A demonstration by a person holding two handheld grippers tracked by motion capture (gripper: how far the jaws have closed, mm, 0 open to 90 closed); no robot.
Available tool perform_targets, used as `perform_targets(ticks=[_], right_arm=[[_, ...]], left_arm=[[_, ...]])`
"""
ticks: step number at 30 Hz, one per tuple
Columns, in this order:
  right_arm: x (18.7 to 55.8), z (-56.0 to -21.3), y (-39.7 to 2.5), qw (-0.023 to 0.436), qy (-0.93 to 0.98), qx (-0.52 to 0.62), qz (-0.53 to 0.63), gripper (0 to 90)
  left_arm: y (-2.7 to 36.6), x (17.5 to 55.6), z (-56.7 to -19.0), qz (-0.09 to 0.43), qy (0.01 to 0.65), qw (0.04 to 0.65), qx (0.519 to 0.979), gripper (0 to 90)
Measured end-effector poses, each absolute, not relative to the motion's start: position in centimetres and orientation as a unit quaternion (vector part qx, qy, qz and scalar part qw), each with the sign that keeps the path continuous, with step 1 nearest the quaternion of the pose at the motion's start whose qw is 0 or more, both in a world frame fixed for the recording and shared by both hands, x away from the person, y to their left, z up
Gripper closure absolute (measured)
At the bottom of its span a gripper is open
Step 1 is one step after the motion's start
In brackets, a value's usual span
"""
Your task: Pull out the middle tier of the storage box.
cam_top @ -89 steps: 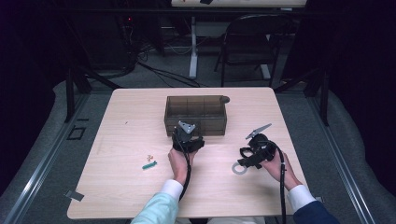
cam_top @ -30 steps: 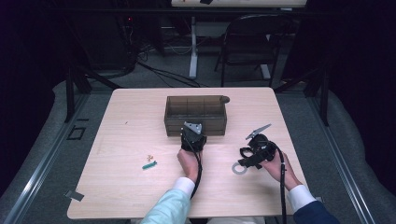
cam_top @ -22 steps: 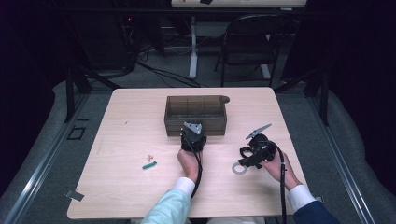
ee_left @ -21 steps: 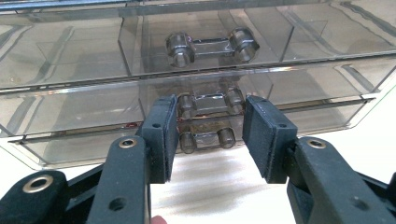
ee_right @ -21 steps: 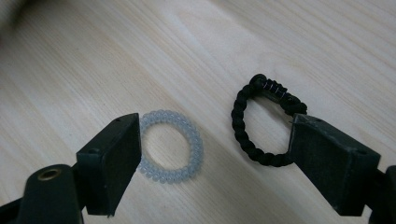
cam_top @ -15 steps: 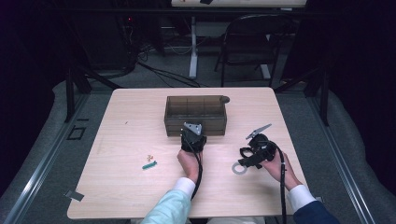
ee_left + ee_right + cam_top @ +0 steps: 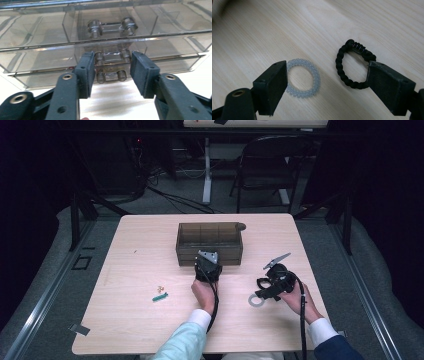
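A smoky clear two-drawer box (image 7: 209, 242) stands at the middle back of the table. My left gripper (image 7: 206, 266) is right at its front, open; its pads (image 7: 86, 72) flank the lower drawer's handle (image 7: 111, 58) without touching it. The upper drawer's handle (image 7: 111, 25) is above. My right gripper (image 7: 270, 285) hovers open low over the table at the right. Under it lie a clear coil ring (image 7: 303, 77) by the left pad and a black braided bracelet (image 7: 352, 65) by the right pad. The ring (image 7: 256, 300) sits just in front of that gripper.
A small green piece (image 7: 160, 296) and tiny gold bits (image 7: 160, 289) lie on the table left of my left hand. A scrap of tape (image 7: 80, 329) sits near the front left corner. A chair (image 7: 270, 165) stands beyond the table (image 7: 125, 270).
The left gripper has shifted slightly right and forward up to the box's front over three seconds, then held still. The right gripper has stayed put.
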State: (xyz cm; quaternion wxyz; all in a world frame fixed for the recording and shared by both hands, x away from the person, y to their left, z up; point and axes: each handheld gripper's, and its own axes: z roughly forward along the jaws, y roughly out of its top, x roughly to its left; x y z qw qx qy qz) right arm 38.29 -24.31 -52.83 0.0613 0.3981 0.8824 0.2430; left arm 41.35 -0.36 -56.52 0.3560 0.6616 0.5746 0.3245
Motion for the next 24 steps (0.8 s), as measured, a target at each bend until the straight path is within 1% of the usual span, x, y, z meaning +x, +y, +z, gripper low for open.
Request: perform_targets(ticks=[14,24], right_arm=[[38.31,-52.82,-24.32,0.059,0.883,0.397,0.241,17.0],[38.28,-52.84,-24.3,0.063,0.881,0.4,0.245,17.0]], left_arm=[[-0.51,41.38,-56.73,0.331,0.574,0.351,0.662,53.9],[-0.48,41.37,-56.81,0.328,0.576,0.355,0.659,55.5]])
